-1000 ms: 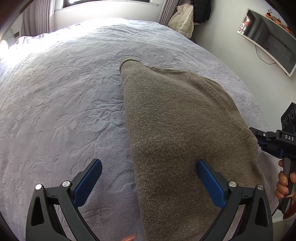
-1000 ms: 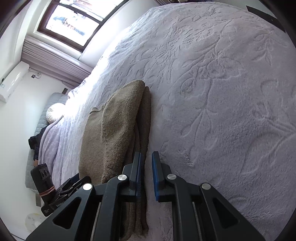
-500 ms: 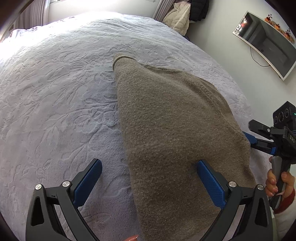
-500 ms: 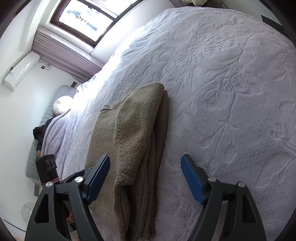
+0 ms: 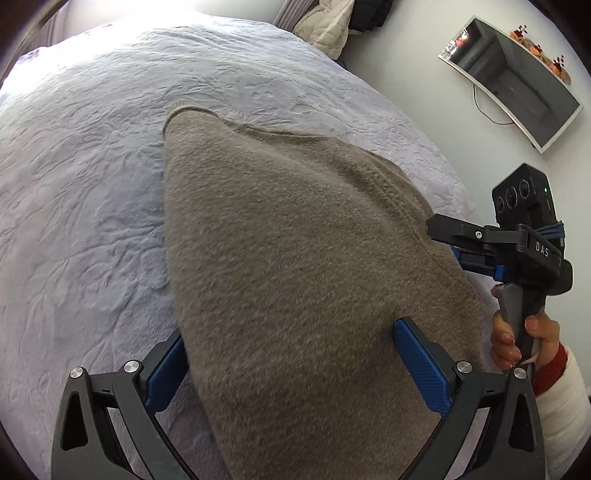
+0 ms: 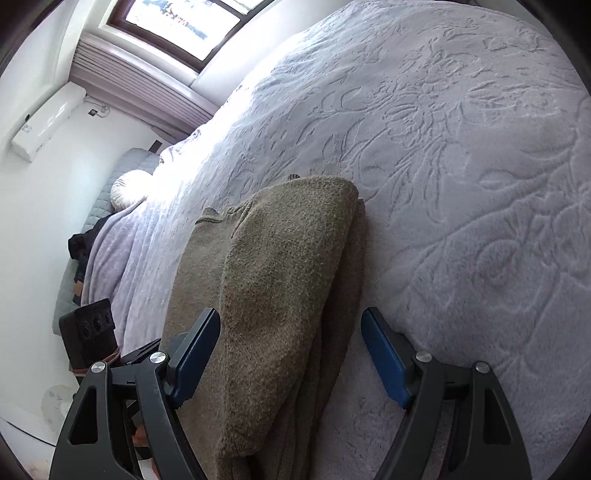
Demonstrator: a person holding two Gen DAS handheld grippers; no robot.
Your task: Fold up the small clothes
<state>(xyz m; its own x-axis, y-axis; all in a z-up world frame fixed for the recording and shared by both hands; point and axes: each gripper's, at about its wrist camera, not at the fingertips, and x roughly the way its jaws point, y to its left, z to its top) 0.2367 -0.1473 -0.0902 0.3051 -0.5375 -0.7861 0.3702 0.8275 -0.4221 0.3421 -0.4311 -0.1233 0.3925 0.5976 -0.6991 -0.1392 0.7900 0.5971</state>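
- Brown knit garment (image 5: 295, 258) lies folded on the lavender embossed bedspread (image 5: 92, 184), near the bed edge closest to the cams.
- L gripper (image 5: 295, 362): fingers spread wide, nothing clamped. Garment's near end sits right btwn them; L pad (image 5: 166, 373) is at the fabric's L edge, R pad (image 5: 421, 365) over the knit.
- R gripper (image 6: 291, 354): also spread wide, not gripping. The folded stack (image 6: 280, 295) runs up btwn its two pads, thick layered edge toward the R pad side, bare bedspread (image 6: 461, 166) beyond that.
- In L wrist view the R gripper (image 5: 461, 243) comes in from the R side at the garment's R edge, held by a hand (image 5: 517, 332) w/ a red cuff.
- Long axis: runs away from both cams, near end wide, far end narrowing to a rounded corner (image 5: 181, 114) pointing across the bed.
- Top layer is folded over lower ones; layer edges show along the R side in R wrist view.
- Wall-mounted TV (image 5: 517, 81) off to the R; window (image 6: 184, 18) and AC unit (image 6: 48, 122) far L in R wrist view.
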